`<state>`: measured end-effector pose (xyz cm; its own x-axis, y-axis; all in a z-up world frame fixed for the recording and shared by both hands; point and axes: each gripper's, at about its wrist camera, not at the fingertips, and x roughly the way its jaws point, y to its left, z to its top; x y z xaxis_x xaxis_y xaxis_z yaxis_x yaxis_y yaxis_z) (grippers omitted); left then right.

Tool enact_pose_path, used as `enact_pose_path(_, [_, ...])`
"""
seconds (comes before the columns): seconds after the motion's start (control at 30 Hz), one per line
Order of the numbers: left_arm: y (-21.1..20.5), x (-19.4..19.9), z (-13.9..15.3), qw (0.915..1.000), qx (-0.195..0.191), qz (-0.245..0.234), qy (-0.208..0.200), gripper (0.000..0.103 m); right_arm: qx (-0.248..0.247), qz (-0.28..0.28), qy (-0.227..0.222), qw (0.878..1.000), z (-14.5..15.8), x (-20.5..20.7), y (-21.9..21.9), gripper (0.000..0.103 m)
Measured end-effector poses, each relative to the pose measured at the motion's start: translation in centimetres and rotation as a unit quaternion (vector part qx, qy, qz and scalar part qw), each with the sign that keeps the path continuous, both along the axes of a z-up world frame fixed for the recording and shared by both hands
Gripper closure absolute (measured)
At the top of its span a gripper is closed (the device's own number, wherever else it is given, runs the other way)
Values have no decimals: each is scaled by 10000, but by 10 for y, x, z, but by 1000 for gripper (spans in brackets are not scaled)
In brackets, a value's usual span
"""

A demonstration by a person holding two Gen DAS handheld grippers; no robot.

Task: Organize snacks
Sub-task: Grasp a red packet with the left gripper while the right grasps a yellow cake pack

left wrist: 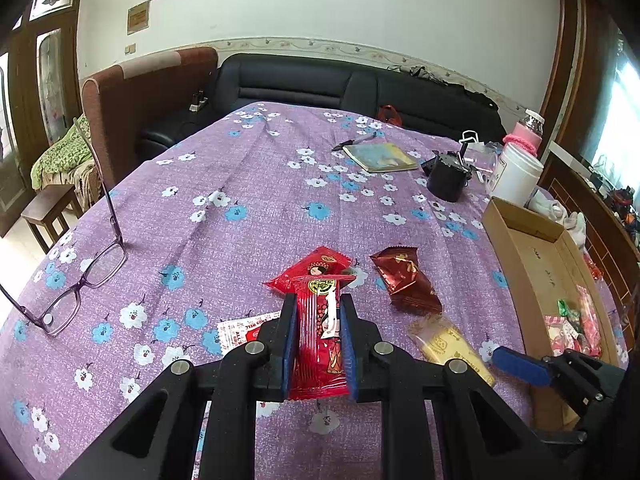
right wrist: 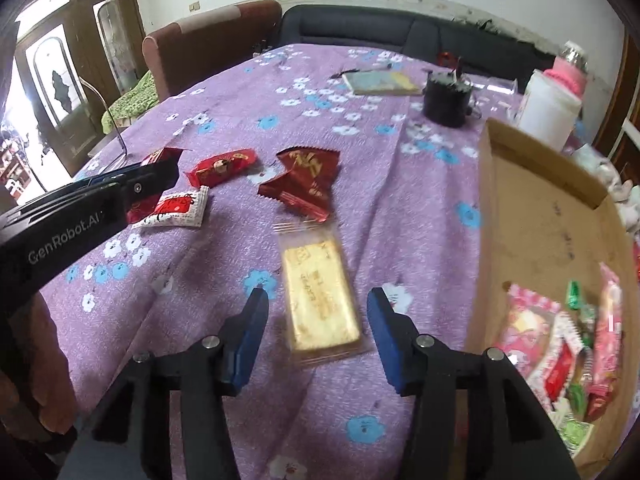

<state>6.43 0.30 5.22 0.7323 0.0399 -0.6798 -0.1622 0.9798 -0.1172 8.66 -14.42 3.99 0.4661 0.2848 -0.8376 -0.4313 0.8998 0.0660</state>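
Observation:
My left gripper [left wrist: 318, 312] is shut on a bright red snack packet [left wrist: 318, 344], held above the purple flowered tablecloth [left wrist: 240, 200]. A second red packet [left wrist: 316, 266] lies just beyond it, a dark red packet [left wrist: 404, 280] to its right, and a red-and-white sachet [left wrist: 240, 332] below left. My right gripper [right wrist: 318, 308] is open, its fingers on either side of a clear-wrapped yellow biscuit [right wrist: 320, 300] on the cloth. The cardboard box [right wrist: 532, 208] at the right holds several snacks [right wrist: 560, 352]. The left gripper also shows in the right wrist view [right wrist: 152, 180].
Purple glasses [left wrist: 80, 280] stand at the left. A notebook with a pen [left wrist: 380, 156], a black cup [left wrist: 446, 180], a white tub [left wrist: 516, 176] and a pink-sleeved bottle [left wrist: 524, 136] stand at the back right. A sofa lies beyond the table.

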Motion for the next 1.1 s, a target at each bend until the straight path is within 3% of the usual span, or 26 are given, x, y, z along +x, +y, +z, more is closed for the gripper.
enact_pose_path(0.07, [-1,1,0,10000,29,-6,-2,83,-45,78,78,9999,-6,-1,4,53])
enact_pose_path(0.17, [-4,1,-1,10000,71,-22,-8,83,-201,94,-105,9997,-11,-6,8,69])
enact_pose_path(0.2, [-4,1,-1,10000,76,-26,-16,83,-132,107,-46,9998,-10,-5,7,70])
enact_pose_path(0.43, [-4,-2,1,9999,102,-6,-92,83,154,-47,-77,9998,-1,-16,-3,70])
enact_pose_path(0.6, [-10,-8,6,9994,242,-48,-261,83,546,-339,-577,9963,25,-34,-20,70])
enact_pose_path(0.7, [-18,-12,9,9981,435,-100,-415,83,597,-499,-891,9930,30,-38,-26,70])
enact_pose_path(1.1, [-52,-30,20,9857,1270,-283,-1073,83,962,-655,-998,9882,37,-34,-46,70])
